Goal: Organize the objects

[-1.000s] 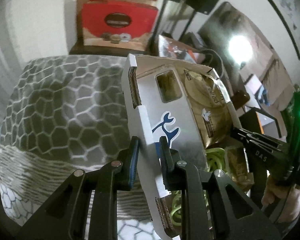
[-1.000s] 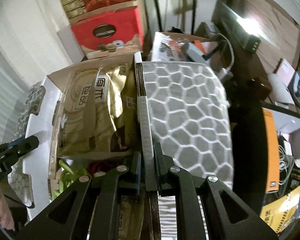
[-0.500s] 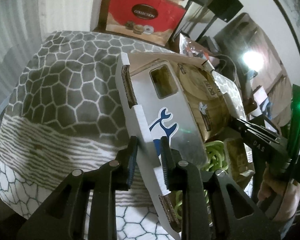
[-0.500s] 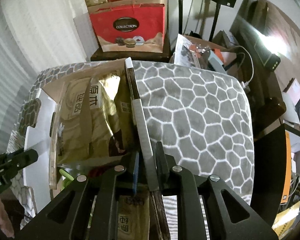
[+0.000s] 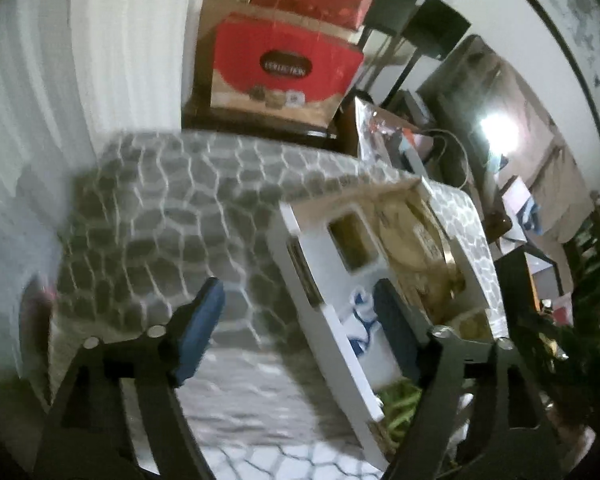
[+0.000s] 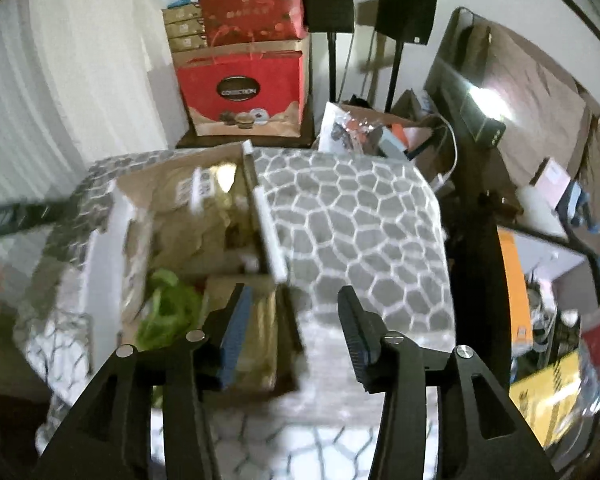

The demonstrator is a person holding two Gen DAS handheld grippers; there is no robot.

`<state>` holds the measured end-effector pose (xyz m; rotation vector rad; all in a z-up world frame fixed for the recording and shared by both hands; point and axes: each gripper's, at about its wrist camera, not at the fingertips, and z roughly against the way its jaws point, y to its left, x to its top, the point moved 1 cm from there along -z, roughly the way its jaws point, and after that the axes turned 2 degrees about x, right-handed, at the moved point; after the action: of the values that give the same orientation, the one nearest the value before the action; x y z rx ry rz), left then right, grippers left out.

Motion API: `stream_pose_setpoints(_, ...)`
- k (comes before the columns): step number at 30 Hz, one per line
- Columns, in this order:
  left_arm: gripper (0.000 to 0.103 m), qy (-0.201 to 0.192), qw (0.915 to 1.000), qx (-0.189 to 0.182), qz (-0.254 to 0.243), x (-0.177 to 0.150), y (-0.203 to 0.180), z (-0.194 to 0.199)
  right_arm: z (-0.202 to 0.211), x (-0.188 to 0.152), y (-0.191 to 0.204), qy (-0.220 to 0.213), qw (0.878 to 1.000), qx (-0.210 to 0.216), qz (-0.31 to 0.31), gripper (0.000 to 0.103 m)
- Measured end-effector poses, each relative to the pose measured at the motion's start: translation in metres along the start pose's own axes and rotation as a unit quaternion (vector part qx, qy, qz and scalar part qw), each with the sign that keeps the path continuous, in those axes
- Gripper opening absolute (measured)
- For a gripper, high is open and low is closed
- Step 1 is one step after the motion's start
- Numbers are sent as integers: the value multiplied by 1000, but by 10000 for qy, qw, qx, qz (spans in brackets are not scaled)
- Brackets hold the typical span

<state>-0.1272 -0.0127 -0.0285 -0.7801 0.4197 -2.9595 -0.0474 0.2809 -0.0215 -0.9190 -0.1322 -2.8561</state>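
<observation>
Patterned blanket (image 6: 360,216) bears filled cardboard box (image 6: 268,232) | left gripper (image 5: 300,328) and right gripper (image 6: 292,332) jaws opening, nothing grasped | box judged placed; further sorting unclear

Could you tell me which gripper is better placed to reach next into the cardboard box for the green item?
The right gripper, probably. Its jaws are opening and empty, with one finger already over the cardboard box's open interior, beside the green item. The left gripper, also opening, straddles the box's white outer wall.
</observation>
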Motion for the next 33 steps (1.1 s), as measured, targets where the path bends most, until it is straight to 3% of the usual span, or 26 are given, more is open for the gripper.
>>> stream_pose_setpoints(3,83,-118,9997,-62,-182,17,6,-2,15,-17,-2,24,9992,304,-259,50)
stream_pose_setpoints(9,86,-95,9942,-125,-1062,41,-11,-28,29,-42,-3,170,9908,1046,-836,51)
stream_pose_setpoints(15,86,-82,9837,-200,-1786,50,-33,-49,21,-63,1,340,9801,1476,-1285,52)
stream_pose_setpoints(19,84,79,9795,-132,-2006,51,-38,-65,12,-72,1,431,9692,1810,-1615,52)
stream_pose_setpoints(27,62,317,9771,-341,-2075,49,-38,-83,-6,-78,8,541,9519,2235,-2025,41)
stream_pose_setpoints(31,53,415,9756,-329,-2132,46,-39,-91,-13,-78,12,548,9504,2254,-2072,37)
stream_pose_setpoints(33,42,427,9753,-278,-2149,45,-38,-93,-12,-78,11,543,9503,2250,-2083,37)
